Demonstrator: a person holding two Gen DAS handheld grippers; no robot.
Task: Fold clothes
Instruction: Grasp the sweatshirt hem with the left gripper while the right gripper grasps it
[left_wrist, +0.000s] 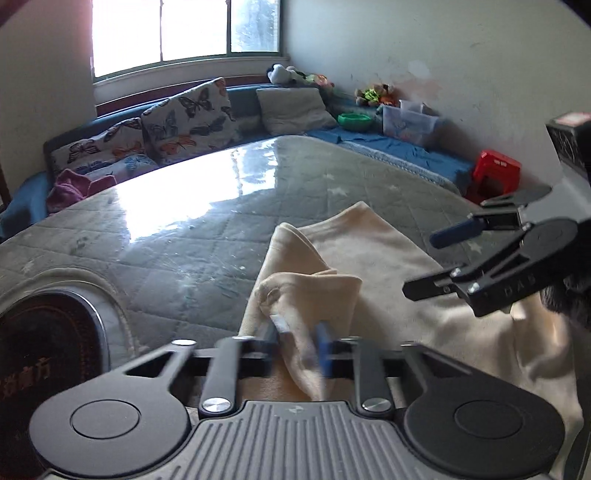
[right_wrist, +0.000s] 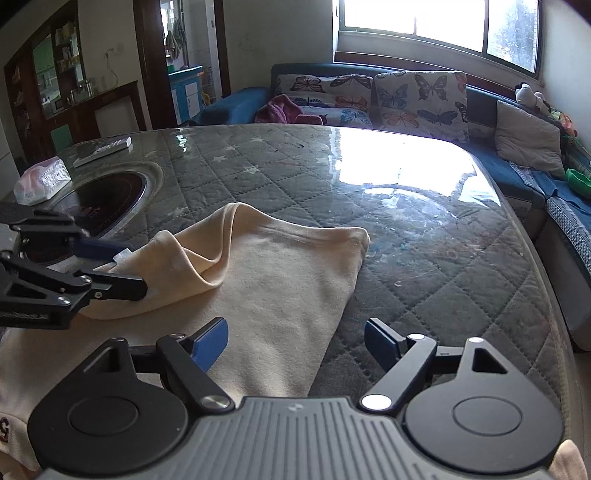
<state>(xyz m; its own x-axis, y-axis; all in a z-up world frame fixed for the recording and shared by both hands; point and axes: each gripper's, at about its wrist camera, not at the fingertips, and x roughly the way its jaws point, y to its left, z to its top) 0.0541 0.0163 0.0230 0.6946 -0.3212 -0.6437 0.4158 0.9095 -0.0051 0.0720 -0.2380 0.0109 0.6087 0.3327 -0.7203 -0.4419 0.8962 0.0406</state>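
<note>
Left gripper pinches a lifted fold of the cream garment on the quilted table; right gripper hovers with jaws apart
The bunched fold might slip out, skewing the crease; writing on the inset hob is illegible

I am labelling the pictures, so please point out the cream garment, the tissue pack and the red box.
cream garment (right_wrist: 280, 280), right wrist view, flat middle panel.
tissue pack (right_wrist: 40, 181), right wrist view, top face.
red box (left_wrist: 495, 173), left wrist view, front face.
</note>
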